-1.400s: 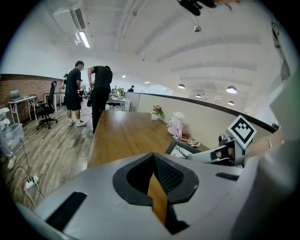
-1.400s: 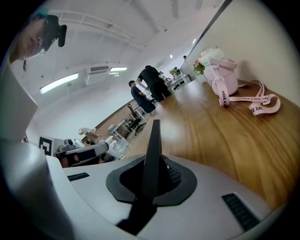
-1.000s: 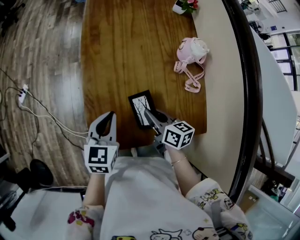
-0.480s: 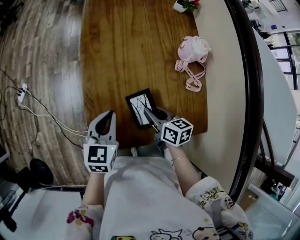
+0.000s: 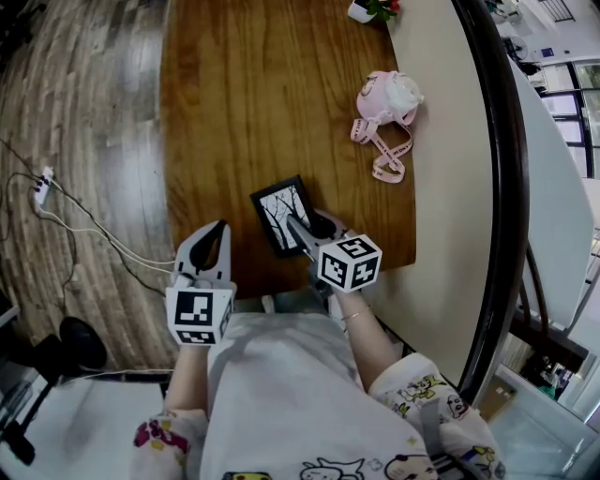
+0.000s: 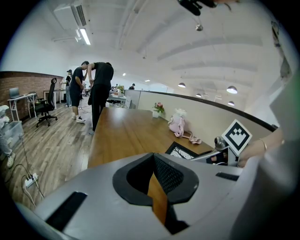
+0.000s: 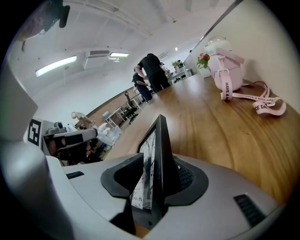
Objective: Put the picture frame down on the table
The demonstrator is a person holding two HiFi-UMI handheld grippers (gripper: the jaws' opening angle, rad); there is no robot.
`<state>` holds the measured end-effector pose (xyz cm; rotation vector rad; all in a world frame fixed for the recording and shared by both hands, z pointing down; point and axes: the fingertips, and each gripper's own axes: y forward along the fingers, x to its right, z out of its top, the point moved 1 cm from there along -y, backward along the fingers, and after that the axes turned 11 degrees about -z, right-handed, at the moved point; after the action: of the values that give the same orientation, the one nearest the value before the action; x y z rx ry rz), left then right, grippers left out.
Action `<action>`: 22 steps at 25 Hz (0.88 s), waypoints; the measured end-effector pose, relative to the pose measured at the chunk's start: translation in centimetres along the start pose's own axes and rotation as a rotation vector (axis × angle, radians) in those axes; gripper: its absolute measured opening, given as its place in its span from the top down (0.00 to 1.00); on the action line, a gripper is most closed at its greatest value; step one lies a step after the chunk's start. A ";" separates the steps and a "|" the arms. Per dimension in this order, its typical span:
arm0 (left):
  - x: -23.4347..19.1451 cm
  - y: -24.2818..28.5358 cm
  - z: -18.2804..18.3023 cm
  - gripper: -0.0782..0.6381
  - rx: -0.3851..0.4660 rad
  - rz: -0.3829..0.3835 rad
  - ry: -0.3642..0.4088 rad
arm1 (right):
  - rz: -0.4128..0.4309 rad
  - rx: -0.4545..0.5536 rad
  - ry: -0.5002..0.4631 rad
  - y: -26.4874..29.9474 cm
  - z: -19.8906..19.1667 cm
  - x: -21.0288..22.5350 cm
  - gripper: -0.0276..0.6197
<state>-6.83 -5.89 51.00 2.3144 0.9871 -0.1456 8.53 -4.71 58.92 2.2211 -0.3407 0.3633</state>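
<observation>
now the picture frame (image 5: 283, 214) is down low on the brown table (image 5: 234, 112), close to the edge by the person. it is black, and its picture of bare black trees faces up. it is turned a bit, so one corner points away from the person. i cannot tell if its near end lies all the way flat on the wood.

the near end of the frame sits between the two jaws of the right gripper (image 5: 300, 227). these jaws have just been opening. in the right gripper view the frame (image 7: 157, 159) stands like a thin wall in the middle. there is a gap between its picture side and the jaw on that side, so the jaws are spread and do not squeeze it.

the left gripper (image 5: 221, 231) is off to the left, well apart from the frame, over the table's near edge. its jaws are pressed together at the tips and nothing is in them.

farther back on the table, by the right side, sits a small pink bag (image 5: 384, 101) with a long pink strap (image 5: 384, 159). at the far end is a little white pot with flowers (image 5: 364, 11).

a cream wall (image 5: 441, 141) runs along the right of the table. on the wood floor (image 5: 84, 94) at the left lie white cables (image 5: 94, 234). far off in the room, people in black (image 6: 101, 91) stand by the long table.
</observation>
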 end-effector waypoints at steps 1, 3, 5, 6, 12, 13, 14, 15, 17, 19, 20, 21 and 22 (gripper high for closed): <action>-0.1 0.0 0.0 0.89 -0.001 0.000 0.000 | -0.010 -0.001 -0.010 0.1 0.0 0.1 0.76; -0.2 0.1 -0.1 0.88 -0.001 0.001 0.000 | -0.026 -0.002 -0.030 0.2 0.0 0.3 0.74; -0.2 0.1 -0.1 0.89 -0.002 0.001 0.000 | -0.040 -0.003 -0.046 0.3 -0.1 0.4 0.72; -0.2 0.2 -0.1 0.88 -0.002 0.000 0.000 | -0.046 -0.004 -0.051 0.3 -0.1 0.5 0.71; -0.3 0.2 -0.4 0.89 -0.008 0.000 -0.003 | -0.071 -0.012 -0.066 0.5 -0.2 1.1 0.68; -0.3 0.3 -0.4 0.89 -0.009 0.000 -0.003 | -0.074 -0.012 -0.070 0.6 -0.2 1.1 0.67; -0.3 0.3 -0.5 0.89 -0.009 0.000 -0.003 | -0.076 -0.013 -0.073 0.6 -0.2 1.2 0.67; -0.3 0.3 -0.5 0.89 -0.010 0.000 -0.004 | -0.078 -0.014 -0.074 0.6 -0.3 1.2 0.66; -0.2 0.4 -0.5 0.89 -0.011 -0.001 -0.005 | -0.080 -0.017 -0.075 0.6 -0.3 1.4 0.66; -0.2 0.5 -0.5 0.89 -0.011 -0.001 -0.005 | -0.084 -0.018 -0.080 0.7 -0.4 1.4 0.66; -0.2 0.5 -0.5 0.89 -0.012 -0.002 -0.005 | -0.086 -0.019 -0.082 0.7 -0.3 1.4 0.65; -0.2 0.5 -0.5 0.89 -0.012 -0.002 -0.005 | -0.089 -0.020 -0.084 0.7 -0.3 1.5 0.65; -0.2 0.6 -0.5 0.89 -0.013 -0.003 -0.005 | -0.091 -0.022 -0.085 0.7 -0.3 1.5 0.65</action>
<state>-6.64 -6.02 51.73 2.3000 0.9865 -0.1459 9.56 -5.08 60.16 2.2261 -0.2861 0.2158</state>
